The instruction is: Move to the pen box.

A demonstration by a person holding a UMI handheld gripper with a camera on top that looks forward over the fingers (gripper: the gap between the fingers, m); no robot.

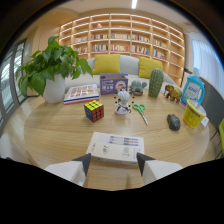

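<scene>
The pen box (116, 146) is a flat white box with printed labels. It lies on the wooden table (55, 132) just ahead of my fingers. Its near edge reaches about level with my two fingertips. My gripper (113, 161) is open, its dark fingertips (85, 161) spread about as wide as the box. Nothing is held between them.
Beyond the box are a Rubik's cube (94, 110), a white figurine (122, 102) and scissors (140, 111). Further back stand a potted plant (50, 70), a book (81, 93), a purple box (113, 83), a cactus (156, 82) and a toy elephant (173, 92). On the right are a mouse (173, 122), a yellow cup (193, 115) and a blue bottle (193, 89).
</scene>
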